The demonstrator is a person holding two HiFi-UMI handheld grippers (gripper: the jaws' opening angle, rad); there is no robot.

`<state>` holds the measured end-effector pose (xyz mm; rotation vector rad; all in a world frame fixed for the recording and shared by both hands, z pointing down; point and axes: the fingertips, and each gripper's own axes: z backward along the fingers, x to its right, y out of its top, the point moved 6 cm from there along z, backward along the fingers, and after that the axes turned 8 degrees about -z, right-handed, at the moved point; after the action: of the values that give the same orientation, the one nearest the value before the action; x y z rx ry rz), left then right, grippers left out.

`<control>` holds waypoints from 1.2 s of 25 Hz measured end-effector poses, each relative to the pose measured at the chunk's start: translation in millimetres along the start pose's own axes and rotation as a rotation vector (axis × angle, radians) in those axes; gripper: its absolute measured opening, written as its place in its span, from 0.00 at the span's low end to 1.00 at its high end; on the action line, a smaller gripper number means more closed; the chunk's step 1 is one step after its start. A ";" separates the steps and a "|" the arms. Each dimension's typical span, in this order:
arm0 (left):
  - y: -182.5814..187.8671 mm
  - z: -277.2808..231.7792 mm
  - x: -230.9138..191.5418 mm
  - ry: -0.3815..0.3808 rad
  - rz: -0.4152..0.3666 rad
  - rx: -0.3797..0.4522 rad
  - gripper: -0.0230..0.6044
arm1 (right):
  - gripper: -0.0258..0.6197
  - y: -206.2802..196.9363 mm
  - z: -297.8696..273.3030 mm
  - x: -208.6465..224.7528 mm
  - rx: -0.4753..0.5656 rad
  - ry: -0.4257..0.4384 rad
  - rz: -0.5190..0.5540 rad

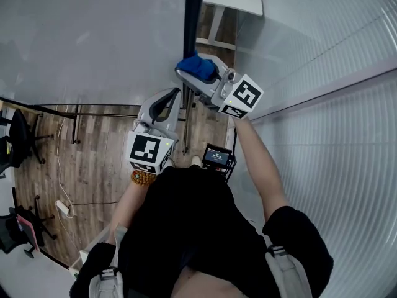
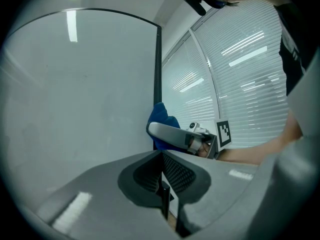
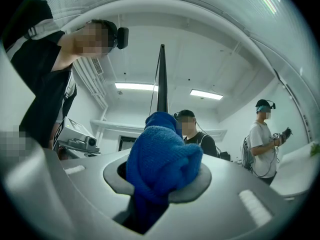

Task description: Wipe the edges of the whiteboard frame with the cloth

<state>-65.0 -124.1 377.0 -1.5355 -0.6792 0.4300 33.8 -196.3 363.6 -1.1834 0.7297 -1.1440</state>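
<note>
The left gripper (image 2: 161, 176), its jaws closed together on nothing, is held at about seven o'clock of the cloth (image 1: 197, 67) in the head view. The cloth, judged soft, light and easily bunched, is best taken by a thick fold. It is clamped that way in the right gripper (image 1: 189, 76), bulging past the jaw tips. There it appears to touch the dark whiteboard frame (image 1: 193, 17), which runs off toward twelve o'clock.
</note>
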 end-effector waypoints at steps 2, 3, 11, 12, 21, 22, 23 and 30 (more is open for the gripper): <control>-0.3 -0.4 -0.6 0.000 -0.002 0.003 0.04 | 0.24 -3.1 0.8 1.0 -0.007 -0.007 0.005; -1.4 0.6 -0.4 0.001 -0.002 0.004 0.04 | 0.24 -5.4 1.2 0.2 -0.010 -0.010 0.007; -9.5 2.4 1.0 -0.013 0.017 -0.002 0.04 | 0.25 -21.6 3.5 0.7 -0.043 -0.054 0.015; -10.1 2.8 1.6 -0.016 0.019 -0.001 0.04 | 0.25 -23.8 4.1 -1.2 -0.049 -0.060 0.016; -16.5 1.5 1.0 -0.037 0.024 -0.003 0.04 | 0.25 -36.1 9.0 0.4 -0.063 -0.119 0.033; -17.4 0.9 1.3 -0.040 0.025 -0.005 0.04 | 0.26 -37.2 10.0 1.4 -0.061 -0.125 0.032; -18.2 0.7 1.9 -0.042 0.028 -0.007 0.04 | 0.26 -38.8 11.4 1.9 -0.060 -0.132 0.028; -19.6 2.6 0.5 -0.053 0.031 -0.016 0.04 | 0.26 -48.1 12.9 2.5 -0.069 -0.156 0.023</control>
<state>-69.4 -122.1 396.2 -1.5560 -0.7020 0.4917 32.2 -193.2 413.4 -1.3036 0.6656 -1.0017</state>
